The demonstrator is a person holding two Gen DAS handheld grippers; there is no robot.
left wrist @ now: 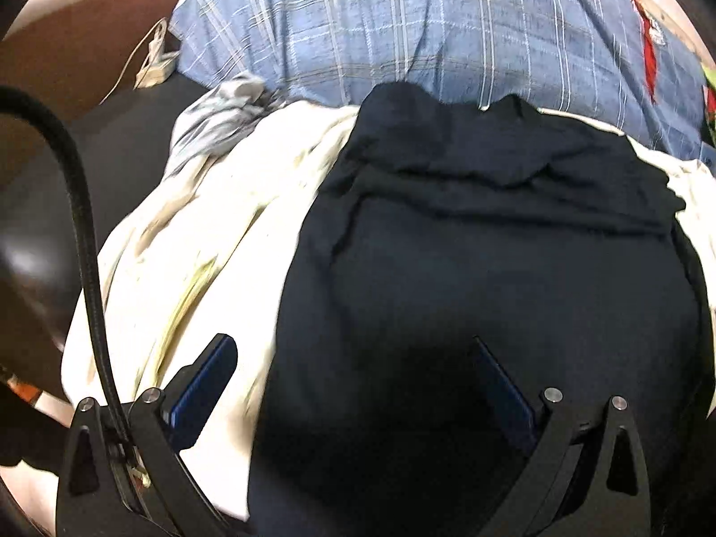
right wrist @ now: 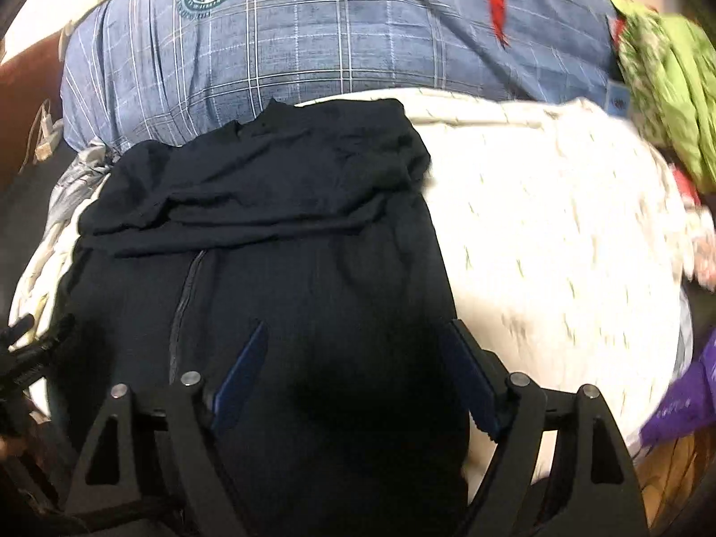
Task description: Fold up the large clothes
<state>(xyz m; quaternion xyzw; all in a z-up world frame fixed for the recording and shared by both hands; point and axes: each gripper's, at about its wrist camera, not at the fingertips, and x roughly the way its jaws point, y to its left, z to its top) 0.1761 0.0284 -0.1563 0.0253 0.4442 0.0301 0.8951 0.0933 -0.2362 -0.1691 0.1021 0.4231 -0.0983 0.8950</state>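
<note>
A dark navy garment [left wrist: 492, 246] lies folded lengthwise on a cream sheet [left wrist: 215, 246], its upper part bunched in wrinkles at the far end; the right wrist view shows it too [right wrist: 277, 232]. My left gripper [left wrist: 353, 349] hangs open above the garment's near left edge, one blue pad over the cream sheet, the other over the dark cloth. My right gripper [right wrist: 358, 335] is open above the garment's near right edge, its right finger by the border with the cream sheet [right wrist: 559, 223]. Nothing is pinched between either pair of pads.
A blue plaid pillow [left wrist: 425, 36] with a round crest lies behind the garment. Grey cloth [left wrist: 219, 116] is bunched at the left. Green patterned fabric [right wrist: 666, 89] and a purple item [right wrist: 680, 402] sit at the right. A white charger and cable [left wrist: 154, 62] rest on the brown surface.
</note>
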